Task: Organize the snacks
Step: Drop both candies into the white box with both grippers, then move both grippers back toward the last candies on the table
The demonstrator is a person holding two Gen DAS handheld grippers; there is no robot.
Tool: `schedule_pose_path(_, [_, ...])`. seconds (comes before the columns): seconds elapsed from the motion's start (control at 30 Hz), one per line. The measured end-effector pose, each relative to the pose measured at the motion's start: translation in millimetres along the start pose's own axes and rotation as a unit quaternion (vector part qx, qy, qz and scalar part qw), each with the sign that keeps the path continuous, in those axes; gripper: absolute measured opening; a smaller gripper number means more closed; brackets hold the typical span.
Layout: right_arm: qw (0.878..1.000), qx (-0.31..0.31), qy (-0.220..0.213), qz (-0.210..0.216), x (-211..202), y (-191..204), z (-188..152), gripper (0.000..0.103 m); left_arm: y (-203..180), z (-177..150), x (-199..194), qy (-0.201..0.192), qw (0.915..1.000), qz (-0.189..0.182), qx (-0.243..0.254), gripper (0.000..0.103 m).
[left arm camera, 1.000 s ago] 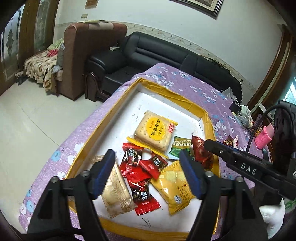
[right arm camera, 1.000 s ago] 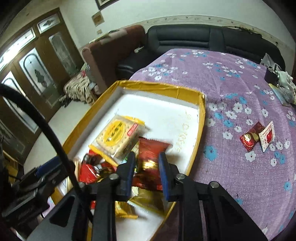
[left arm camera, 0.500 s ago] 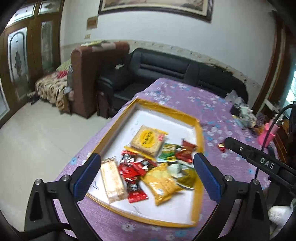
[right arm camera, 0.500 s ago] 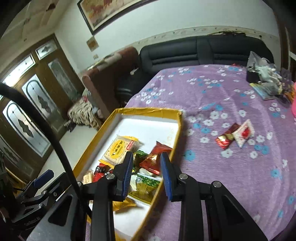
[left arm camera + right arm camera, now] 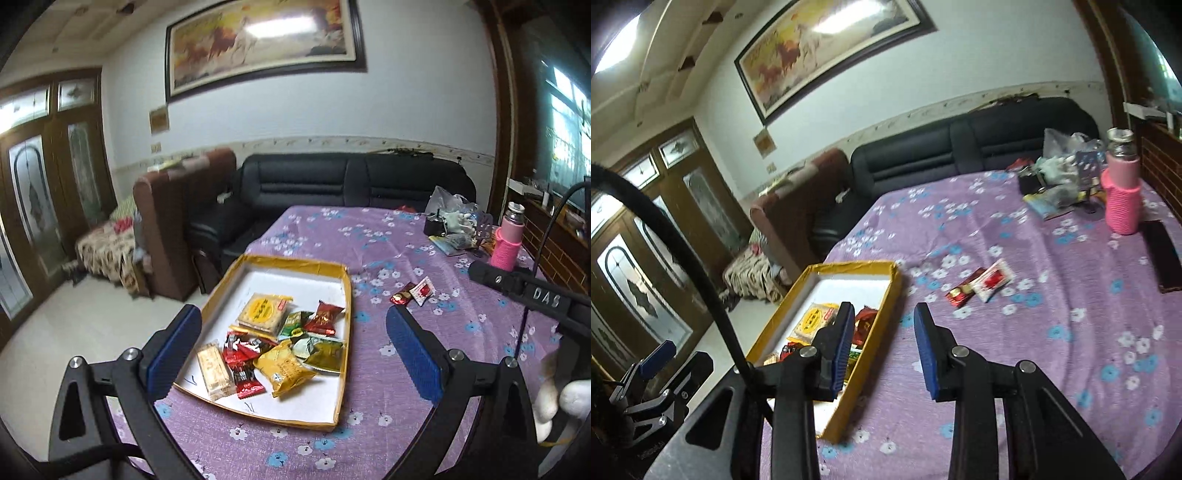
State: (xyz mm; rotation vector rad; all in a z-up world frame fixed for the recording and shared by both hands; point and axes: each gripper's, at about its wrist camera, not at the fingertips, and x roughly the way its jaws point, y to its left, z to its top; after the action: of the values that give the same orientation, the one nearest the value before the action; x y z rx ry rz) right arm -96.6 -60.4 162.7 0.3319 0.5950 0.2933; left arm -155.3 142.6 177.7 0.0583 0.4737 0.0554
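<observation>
A yellow-rimmed white tray [image 5: 332, 271] on the purple flowered tablecloth holds several snacks: a yellow cracker pack [image 5: 263, 311], a red wrapper [image 5: 325, 316], a yellow packet [image 5: 282, 367] and a beige bar [image 5: 214, 369]. Two small loose snacks, red-gold [image 5: 404, 295] and white-red [image 5: 424, 291], lie on the cloth right of the tray. My left gripper [image 5: 293, 350] hangs wide open above the tray's near end, holding nothing. My right gripper [image 5: 882, 350] hovers over the tray's right rim [image 5: 892, 291]; its jaws are opening with nothing between them. The loose snacks [image 5: 982, 284] lie beyond it.
A pink bottle [image 5: 1121, 199] and a pile of bags and clutter [image 5: 1060, 173] stand at the table's far right. A dark flat object [image 5: 1161, 258] lies near the right edge. A black sofa [image 5: 351, 184] and a brown armchair [image 5: 173, 221] sit behind the table.
Both grippers have pulled back and up from the tray, so the snacks look smaller. The left jaws spread wider. The right jaws have parted a little.
</observation>
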Motion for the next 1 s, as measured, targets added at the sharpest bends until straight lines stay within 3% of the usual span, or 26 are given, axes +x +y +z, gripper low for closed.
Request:
schedule_pose_path(0.1, [1.000,0.007,-0.022,-0.003,-21,-9,1,0.034,-12,0,-12,-0.016,0.9997,0.001,0.017,0.100])
schedule_pose_path(0.3, [0.997,0.006,-0.070,-0.024,-64,-28,25,0.034,-21,18,-34,-0.030,0.9974,-0.063,0.017,0.100])
schedule_pose_path(0.5, [0.984,-0.006,-0.156,-0.084,-134,-47,82,0.037,-5,98,-78,-0.102,0.9913,-0.084,-0.002,0.103])
schedule_pose_path(0.7, [0.963,-0.022,-0.216,-0.160,-180,-59,148,0.048,10,178,-66,-0.100,0.9860,-0.133,-0.015,0.103])
schedule_pose_path(0.8, [0.961,-0.033,-0.201,-0.187,-167,-66,164,0.054,1,194,-41,-0.092,0.9876,-0.127,0.007,0.103])
schedule_pose_path(0.9, [0.974,-0.036,-0.147,-0.170,-123,-76,156,0.054,-8,178,-7,-0.072,0.9830,-0.169,0.000,0.103])
schedule_pose_path(1.0, [0.988,-0.005,-0.076,-0.133,-59,-95,130,0.054,-27,150,44,0.011,0.9785,-0.206,0.002,0.103])
